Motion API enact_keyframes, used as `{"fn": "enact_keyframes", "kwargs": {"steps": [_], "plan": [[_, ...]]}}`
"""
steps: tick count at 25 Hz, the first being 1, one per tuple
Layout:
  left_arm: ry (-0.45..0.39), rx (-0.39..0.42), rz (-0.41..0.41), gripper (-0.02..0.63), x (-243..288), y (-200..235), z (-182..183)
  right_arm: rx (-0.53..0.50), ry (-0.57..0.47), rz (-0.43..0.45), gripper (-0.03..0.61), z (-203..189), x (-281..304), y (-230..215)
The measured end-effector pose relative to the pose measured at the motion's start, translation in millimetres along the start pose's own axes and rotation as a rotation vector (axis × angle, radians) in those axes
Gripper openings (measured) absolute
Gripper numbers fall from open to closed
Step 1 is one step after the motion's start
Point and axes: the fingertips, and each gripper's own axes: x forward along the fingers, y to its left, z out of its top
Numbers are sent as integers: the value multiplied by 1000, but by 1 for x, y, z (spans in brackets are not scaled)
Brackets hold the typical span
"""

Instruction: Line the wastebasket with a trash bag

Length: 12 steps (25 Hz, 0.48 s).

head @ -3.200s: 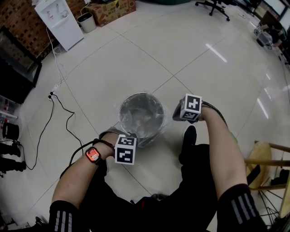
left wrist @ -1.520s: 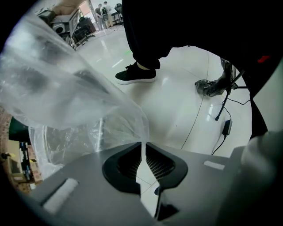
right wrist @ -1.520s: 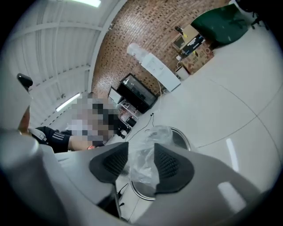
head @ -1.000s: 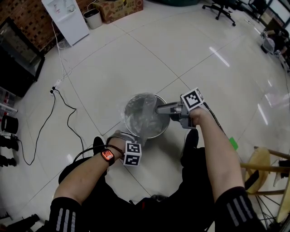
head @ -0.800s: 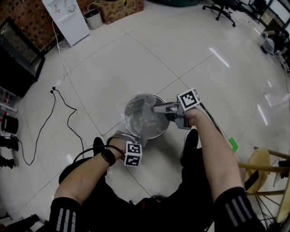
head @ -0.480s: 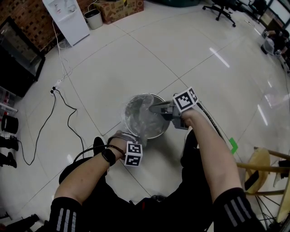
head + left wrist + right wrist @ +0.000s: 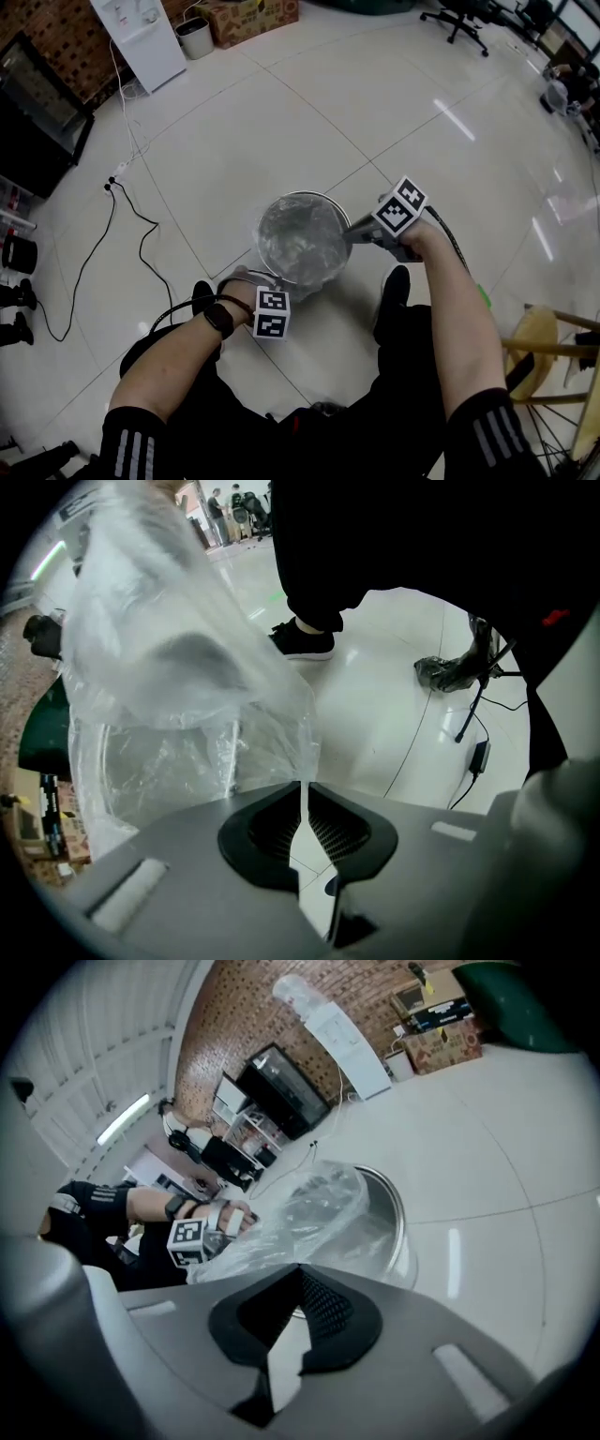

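Note:
A round metal wastebasket (image 7: 330,265) stands on the tiled floor by the person's feet. A clear trash bag (image 7: 298,239) lies crumpled in and over its opening. My left gripper (image 7: 268,284) points straight down at the near-left rim. In the left gripper view it (image 7: 302,789) is shut on a fold of the bag (image 7: 178,705). My right gripper (image 7: 352,234) is at the right rim, tilted downward. In the right gripper view it (image 7: 298,1271) is shut, with the bag film (image 7: 300,1206) running from its tips toward the left gripper's cube (image 7: 190,1241). The basket's rim (image 7: 399,1227) shows behind.
A black shoe (image 7: 391,291) stands right of the basket and another (image 7: 202,298) to its left. A black cable (image 7: 141,246) trails over the floor at left. A white dispenser (image 7: 141,33), small bin (image 7: 195,39) and cardboard box (image 7: 248,14) stand far back. A wooden chair (image 7: 553,342) is at right.
My right gripper pulled back from over the basket's opening to its right rim, sank a little, and its jaws closed. The bag now spreads wider across the opening. The left gripper stayed put.

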Motion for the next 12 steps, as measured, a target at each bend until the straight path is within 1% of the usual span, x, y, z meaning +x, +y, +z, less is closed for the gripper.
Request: {"fn": "enact_keyframes", "kwargs": {"steps": [5,12], "plan": [[5,-23,-11,18,0,0,-6,26,114,-95,5,-39,-8,-31],[43,-68,-47,18,8,1,-23,6,225,-286,5,-65,-8,-77]]}}
